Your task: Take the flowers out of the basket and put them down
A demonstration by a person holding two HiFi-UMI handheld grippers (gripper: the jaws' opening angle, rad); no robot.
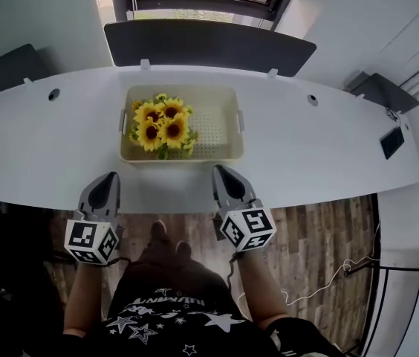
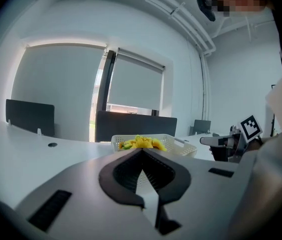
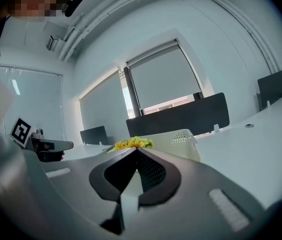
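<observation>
A bunch of yellow sunflowers (image 1: 162, 125) lies in the left half of a cream perforated basket (image 1: 221, 143) on the white desk (image 1: 321, 143). My left gripper (image 1: 110, 177) hovers at the desk's near edge, below and left of the basket, shut and holding nothing. Level with it, my right gripper (image 1: 218, 170) sits just below the basket's right front corner, also shut and bare. Over the closed left jaws the sunflowers (image 2: 142, 142) and basket (image 2: 181, 145) show ahead, with the right gripper (image 2: 216, 141) off to the side. In the right gripper view the sunflowers (image 3: 133, 143) peek over the basket (image 3: 178, 140).
Dark divider panels (image 1: 209, 44) stand along the desk's far edge, with a window behind. Cable holes (image 1: 53, 94) dot the desk on either side of the basket. A dark socket plate (image 1: 391, 142) sits at the desk's right end. Wooden floor (image 1: 328, 259) lies beneath me.
</observation>
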